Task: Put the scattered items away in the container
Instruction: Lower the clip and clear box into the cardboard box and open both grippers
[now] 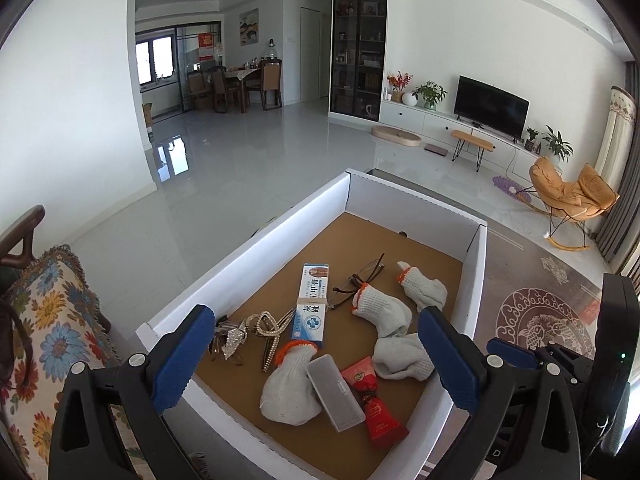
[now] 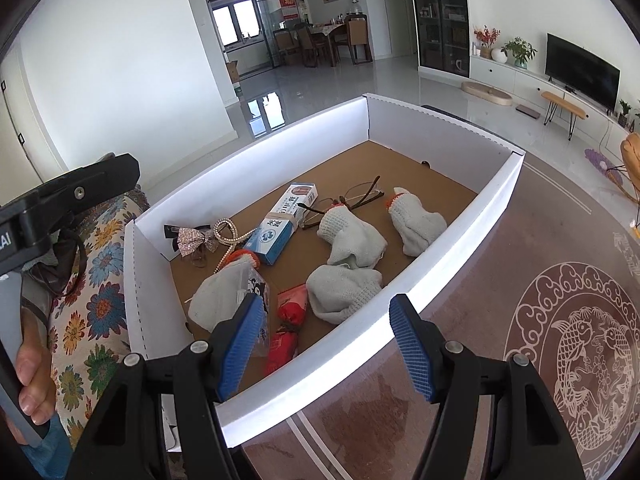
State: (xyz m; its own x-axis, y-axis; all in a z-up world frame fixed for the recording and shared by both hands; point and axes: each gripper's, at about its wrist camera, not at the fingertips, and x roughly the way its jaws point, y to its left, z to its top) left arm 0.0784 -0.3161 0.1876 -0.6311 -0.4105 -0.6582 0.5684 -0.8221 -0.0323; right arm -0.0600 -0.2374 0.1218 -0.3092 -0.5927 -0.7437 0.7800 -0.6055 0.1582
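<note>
Claws point(image 1: 316, 354) point(image 2: 326, 338) agape over box rim point(image 2: 472, 220) (floor centre bare).

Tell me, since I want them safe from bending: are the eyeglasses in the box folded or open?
Open. The eyeglasses lie on the box floor with both temple arms splayed outward.

White walls, glossy pale floor point(image 1: 248, 152), dark glass cabinet point(image 1: 358, 40), television point(image 1: 491, 106), orange rocking chair point(image 1: 572, 196), daylit window point(image 1: 154, 58).
</note>
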